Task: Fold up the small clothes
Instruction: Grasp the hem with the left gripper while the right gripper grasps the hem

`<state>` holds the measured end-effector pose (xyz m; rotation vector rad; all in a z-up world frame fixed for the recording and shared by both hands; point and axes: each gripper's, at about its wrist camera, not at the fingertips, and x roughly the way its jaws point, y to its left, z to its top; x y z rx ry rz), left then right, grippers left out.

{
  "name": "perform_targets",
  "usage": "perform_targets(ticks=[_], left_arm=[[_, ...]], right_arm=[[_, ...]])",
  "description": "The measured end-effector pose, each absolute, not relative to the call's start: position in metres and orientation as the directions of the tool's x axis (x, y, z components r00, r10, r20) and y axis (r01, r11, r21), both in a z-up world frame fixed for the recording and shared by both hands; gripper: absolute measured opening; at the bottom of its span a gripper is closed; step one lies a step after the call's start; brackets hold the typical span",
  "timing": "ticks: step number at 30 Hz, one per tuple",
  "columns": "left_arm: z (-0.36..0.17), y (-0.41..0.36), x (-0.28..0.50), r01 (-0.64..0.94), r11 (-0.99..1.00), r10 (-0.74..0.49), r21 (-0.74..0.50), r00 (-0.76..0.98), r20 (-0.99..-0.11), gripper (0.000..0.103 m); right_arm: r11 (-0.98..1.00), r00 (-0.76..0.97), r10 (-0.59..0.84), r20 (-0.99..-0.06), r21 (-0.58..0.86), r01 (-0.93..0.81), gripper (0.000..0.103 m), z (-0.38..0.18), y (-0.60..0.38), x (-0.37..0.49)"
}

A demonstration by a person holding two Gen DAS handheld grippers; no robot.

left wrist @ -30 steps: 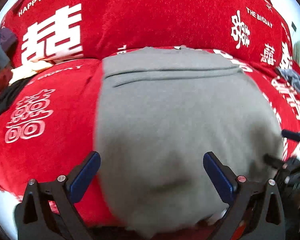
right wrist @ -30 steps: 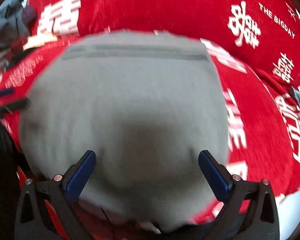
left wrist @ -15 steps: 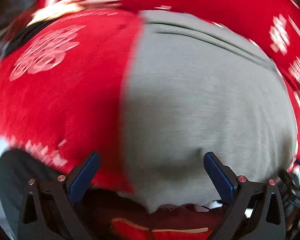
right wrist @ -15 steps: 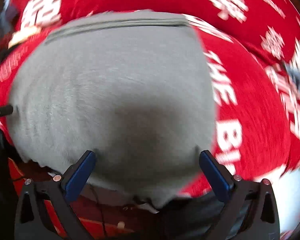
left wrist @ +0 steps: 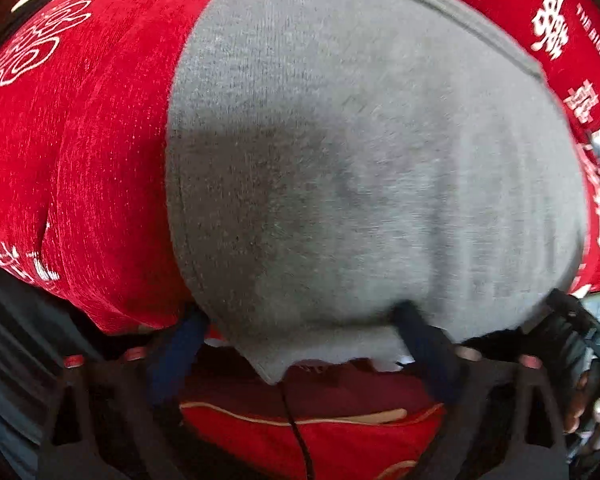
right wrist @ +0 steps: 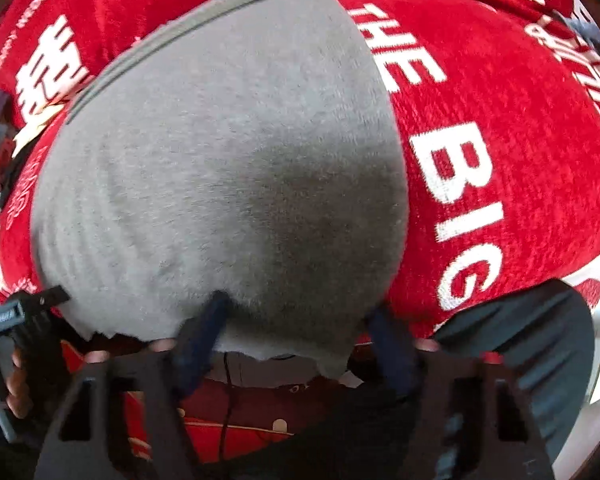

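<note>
Fingers of both grippers, left (left wrist: pixel 304 344) and right (right wrist: pixel 296 332), stand spread wide, grasping nothing, straddling the near hem of the gray garment (left wrist: pixel 360 160). It lies flat on the red blanket (left wrist: pixel 80 160), overhanging its near edge. Closing on one layer, or catching blanket too, would likely spoil the fold.

Motion blur smearing both claws; grey garment (left wrist: pixel 360 168) hem hiding left claw (left wrist: pixel 300 344) and right claw (right wrist: pixel 300 328) fingertips; garment's far edge running off frame.
</note>
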<state>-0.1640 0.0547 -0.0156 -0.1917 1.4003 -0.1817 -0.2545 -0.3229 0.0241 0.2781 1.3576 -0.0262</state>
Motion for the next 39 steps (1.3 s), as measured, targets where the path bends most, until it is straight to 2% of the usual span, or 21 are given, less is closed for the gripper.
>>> perform_targets(ticks=[1,2,3,8,13,16,20,23,25,26,28,29,30,37,39], left_arm=[[-0.011,0.057,-0.166,0.017,0.968,-0.251,-0.252,0.168,-0.953,0.057],[-0.008,0.059,-0.168,0.026,0.964,-0.267,-0.266,0.174,-0.948,0.030],[-0.004,0.061,-0.170,0.040,0.952,-0.305,-0.302,0.173,-0.937,0.016],[0.028,0.070,-0.178,0.065,0.937,-0.348,-0.343,0.242,-0.906,0.015],[0.076,0.081,-0.160,0.105,0.925,-0.375,-0.364,0.382,-0.844,0.015],[0.083,0.087,-0.129,0.091,0.922,-0.378,-0.377,0.422,-0.824,0.015],[0.057,0.088,-0.089,0.021,0.913,-0.384,-0.408,0.384,-0.840,0.015],[0.041,0.086,-0.087,0.002,0.907,-0.389,-0.422,0.390,-0.835,0.015],[0.042,0.078,-0.093,0.015,0.911,-0.382,-0.412,0.408,-0.829,0.015],[0.043,0.077,-0.096,0.026,0.916,-0.376,-0.401,0.411,-0.831,0.015],[0.042,0.079,-0.100,0.033,0.919,-0.370,-0.393,0.412,-0.832,0.015],[0.042,0.081,-0.103,0.033,0.919,-0.371,-0.393,0.415,-0.831,0.015],[0.042,0.081,-0.105,0.030,0.917,-0.372,-0.397,0.419,-0.828,0.015],[0.038,0.082,-0.116,0.020,0.908,-0.388,-0.419,0.418,-0.821,0.015],[0.034,0.086,-0.118,0.003,0.898,-0.402,-0.441,0.412,-0.817,0.015]], right_arm=[[0.968,0.225,0.153,-0.962,0.192,0.163,0.024,0.027,-0.319,-0.257],[0.963,0.236,0.192,-0.953,0.229,0.144,0.016,0.031,-0.321,-0.260],[0.960,0.244,0.210,-0.947,0.247,0.131,0.015,0.036,-0.321,-0.261],[0.951,0.367,0.276,-0.888,0.308,0.029,0.006,0.080,-0.320,-0.259],[0.940,0.502,0.305,-0.809,0.340,-0.023,0.006,0.123,-0.330,-0.233],[0.930,0.512,0.315,-0.799,0.369,0.003,0.006,0.116,-0.332,-0.202],[0.929,0.486,0.297,-0.822,0.367,0.053,0.005,0.089,-0.331,-0.170],[0.936,0.431,0.277,-0.859,0.343,0.082,0.005,0.070,-0.325,-0.167],[0.907,0.434,0.316,-0.844,0.402,0.121,0.007,0.072,-0.338,-0.176],[0.893,0.442,0.323,-0.837,0.424,0.150,0.012,0.076,-0.347,-0.186],[0.872,0.457,0.313,-0.832,0.442,0.208,0.038,0.082,-0.360,-0.207],[0.863,0.463,0.311,-0.830,0.451,0.227,0.069,0.083,-0.363,-0.213],[0.853,0.466,0.312,-0.828,0.460,0.247,0.087,0.085,-0.367,-0.220],[0.770,0.431,0.424,-0.796,0.568,0.291,0.085,0.081,-0.351,-0.217],[0.764,0.378,0.448,-0.810,0.567,0.307,0.075,0.065,-0.336,-0.199]])
